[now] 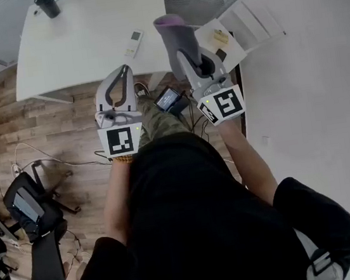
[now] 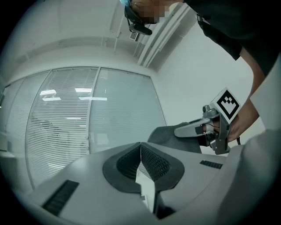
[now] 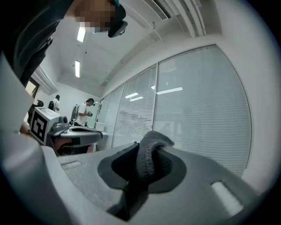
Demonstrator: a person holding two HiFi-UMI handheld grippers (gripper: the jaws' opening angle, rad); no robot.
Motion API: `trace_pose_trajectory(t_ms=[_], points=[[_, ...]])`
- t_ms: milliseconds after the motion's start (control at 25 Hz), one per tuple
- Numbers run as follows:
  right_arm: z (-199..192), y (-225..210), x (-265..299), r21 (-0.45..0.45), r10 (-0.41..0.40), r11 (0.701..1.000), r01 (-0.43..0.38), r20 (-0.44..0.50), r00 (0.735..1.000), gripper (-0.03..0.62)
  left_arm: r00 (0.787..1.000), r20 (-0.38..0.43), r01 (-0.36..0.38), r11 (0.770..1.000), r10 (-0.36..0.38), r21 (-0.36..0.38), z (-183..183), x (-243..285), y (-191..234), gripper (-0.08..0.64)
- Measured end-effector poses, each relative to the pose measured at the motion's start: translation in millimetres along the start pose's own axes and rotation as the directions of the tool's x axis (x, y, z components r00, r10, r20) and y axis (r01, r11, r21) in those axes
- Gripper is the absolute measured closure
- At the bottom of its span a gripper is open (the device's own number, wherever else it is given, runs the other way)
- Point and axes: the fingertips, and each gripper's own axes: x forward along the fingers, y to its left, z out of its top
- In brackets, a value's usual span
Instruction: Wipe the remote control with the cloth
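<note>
A white remote control (image 1: 136, 43) lies on the white table (image 1: 85, 39), near its front edge. My right gripper (image 1: 179, 47) is held level in front of the table, shut on a grey cloth (image 1: 175, 35) that sticks up out of its jaws; the same cloth (image 3: 148, 157) fills the jaws in the right gripper view. My left gripper (image 1: 125, 70) is level beside it, short of the table edge, shut with nothing between its jaws. In the left gripper view the jaws (image 2: 140, 151) meet, and the right gripper (image 2: 206, 127) with the cloth (image 2: 169, 135) shows at the right.
A black bottle (image 1: 47, 4) stands at the table's far side. White shelving (image 1: 242, 21) runs along the wall at the right. A dark device (image 1: 169, 98) lies on the wooden floor by the person's feet. Office chairs (image 1: 34, 209) and cables sit at the left.
</note>
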Motion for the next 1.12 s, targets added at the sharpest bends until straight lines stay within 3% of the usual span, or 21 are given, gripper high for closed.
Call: trace_pose_trajectory(t_ms=[360, 640, 880, 1120], points=[[-15.9, -8.1, 30.8, 0.077, 0.061, 0.995, -0.061, 0.002, 0.998, 0.529, 0.997, -0.072, -0.035, 0.999, 0.033, -0.025, -28.5, 12.4, 18.7, 0.555], [-37.4, -31.1, 68.2, 0.100, 0.050, 0.994, -0.047, -0.026, 0.998, 0.529, 0.989, -0.147, -0.036, 0.998, 0.028, -0.054, -66.5, 36.7, 30.2, 0.554], [-60.3, -55.7, 99.9, 0.082, 0.055, 0.995, -0.049, -0.078, 0.995, 0.529, 0.977, -0.212, -0.012, 0.998, -0.002, -0.068, -102.3, 65.5, 35.2, 0.548], [-92.2, -77.3, 141.0, 0.051, 0.097, 0.995, -0.091, -0.138, 0.986, 0.529, 0.955, -0.293, 0.018, 0.997, -0.039, -0.074, -149.7, 95.9, 38.0, 0.494]])
